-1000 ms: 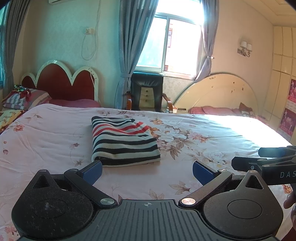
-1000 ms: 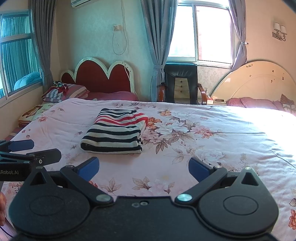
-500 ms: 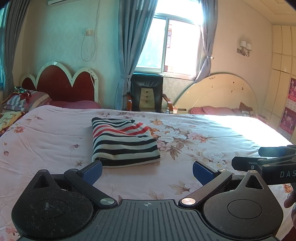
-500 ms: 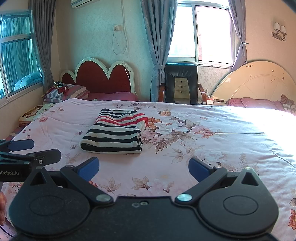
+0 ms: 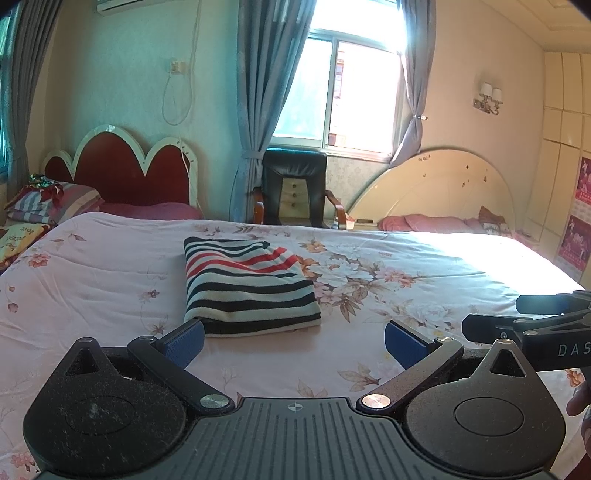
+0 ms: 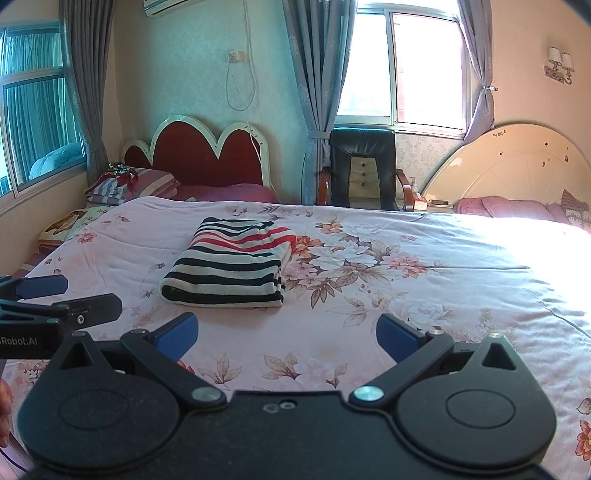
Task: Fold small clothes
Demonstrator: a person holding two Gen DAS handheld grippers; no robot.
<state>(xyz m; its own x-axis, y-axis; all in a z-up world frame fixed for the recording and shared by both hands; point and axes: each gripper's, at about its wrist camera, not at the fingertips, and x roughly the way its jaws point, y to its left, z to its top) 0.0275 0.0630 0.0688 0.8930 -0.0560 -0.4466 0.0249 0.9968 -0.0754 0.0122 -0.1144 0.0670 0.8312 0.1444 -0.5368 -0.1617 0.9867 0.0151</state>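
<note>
We see the folded striped garment (image 5: 249, 286) lying on the floral bed (image 5: 424, 280), at about 11 o'clock ahead of our left tool (image 5: 293, 338) and our right tool (image 6: 286, 334); both tools gape wide, holding nothing, apart from it.

Home bedroom. Wide bed with pink floral quilt (image 6: 406, 280) fills the view; red scalloped headboard with white trim (image 6: 199, 155) and cream arched headboard (image 6: 517, 166) stand against the far wall. Pink pillows (image 5: 432, 223), grey tied-back curtains (image 6: 317, 92) at a sunlit window (image 6: 406, 66), black leather armchair with wooden arms (image 6: 364, 166), twin-shade wall lamp (image 5: 489, 98), wall air conditioner (image 6: 166, 5).
</note>
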